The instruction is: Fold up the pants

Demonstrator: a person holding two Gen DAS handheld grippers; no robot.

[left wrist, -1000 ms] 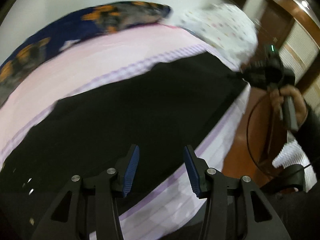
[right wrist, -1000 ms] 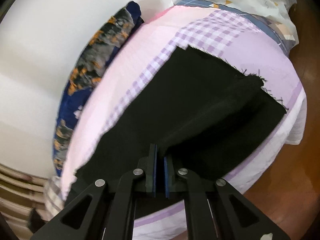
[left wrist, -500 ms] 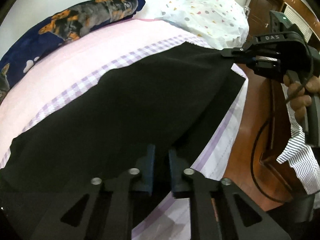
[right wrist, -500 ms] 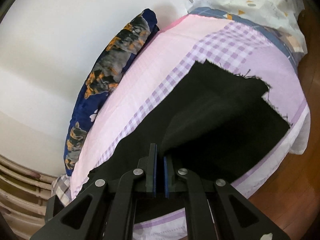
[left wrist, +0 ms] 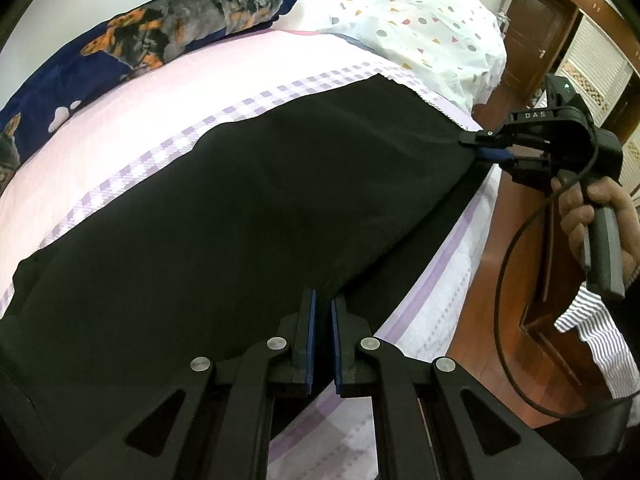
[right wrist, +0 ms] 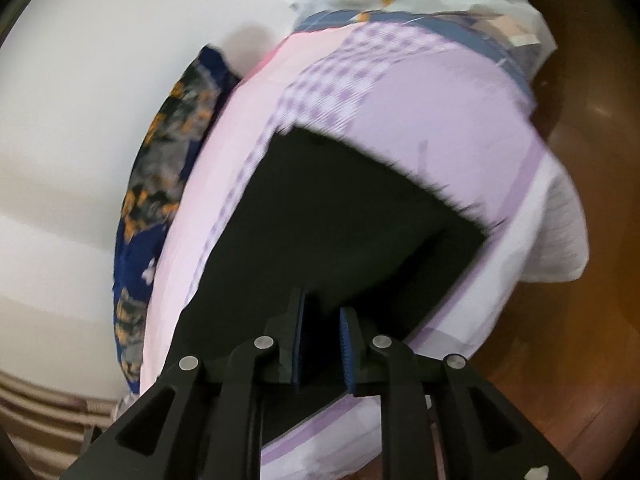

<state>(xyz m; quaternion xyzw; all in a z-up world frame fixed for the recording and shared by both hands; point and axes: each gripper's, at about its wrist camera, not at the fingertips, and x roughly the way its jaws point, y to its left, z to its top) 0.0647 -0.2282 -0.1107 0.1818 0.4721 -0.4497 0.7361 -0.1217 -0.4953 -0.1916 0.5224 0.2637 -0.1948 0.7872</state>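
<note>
Opening since earlier: right gripper (right wrist: 323,312) releasing pants (right wrist: 340,216); left gripper (left wrist: 322,300) clamped.

Black pants (left wrist: 248,208); pink, lilac-checked sheet (left wrist: 168,92); navy-orange pillow (left wrist: 132,48).

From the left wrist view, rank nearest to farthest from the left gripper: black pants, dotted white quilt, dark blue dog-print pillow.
1. Black pants, clamped in the left gripper jaws.
2. Dark blue dog-print pillow, far left, along the wall.
3. Dotted white quilt, far right; close to the pillow's range.
</note>
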